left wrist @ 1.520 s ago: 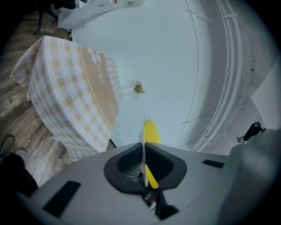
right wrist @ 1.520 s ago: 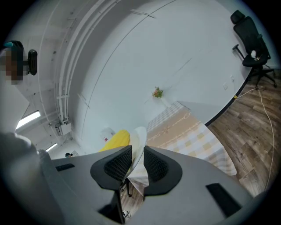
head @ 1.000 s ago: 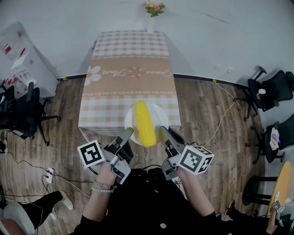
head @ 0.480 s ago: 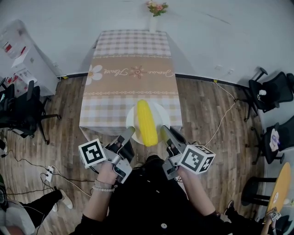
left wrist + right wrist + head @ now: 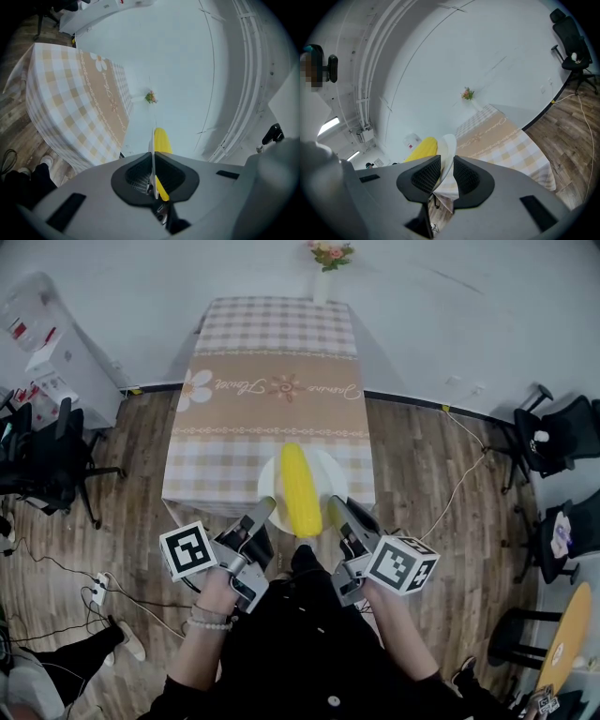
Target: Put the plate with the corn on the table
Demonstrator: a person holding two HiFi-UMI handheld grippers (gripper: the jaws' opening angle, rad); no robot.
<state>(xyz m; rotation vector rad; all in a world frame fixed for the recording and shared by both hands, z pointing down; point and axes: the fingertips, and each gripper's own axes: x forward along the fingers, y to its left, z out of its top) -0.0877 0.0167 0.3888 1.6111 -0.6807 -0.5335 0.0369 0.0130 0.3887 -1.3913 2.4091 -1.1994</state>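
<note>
I hold a white plate [image 5: 325, 471] with a long yellow corn cob [image 5: 300, 489] lying on it, just above the near edge of the checked table [image 5: 272, 390]. My left gripper [image 5: 265, 511] is shut on the plate's left rim. My right gripper [image 5: 335, 508] is shut on its right rim. In the left gripper view the plate [image 5: 153, 138] shows edge-on between the pads of the left gripper [image 5: 153, 180], with the corn [image 5: 162, 139] behind it. In the right gripper view the plate rim [image 5: 448, 146] sits between the pads of the right gripper [image 5: 446, 176], the corn [image 5: 422, 149] to its left.
A vase of flowers [image 5: 326, 255] stands at the table's far end. Black office chairs stand at the left [image 5: 47, 465] and right [image 5: 553, 427]. A white cabinet [image 5: 56, 362] is at the far left. Cables and a power strip [image 5: 98, 594] lie on the wooden floor.
The plate, the corn and both grippers keep their place. Only the head view drifts slightly over the room.
</note>
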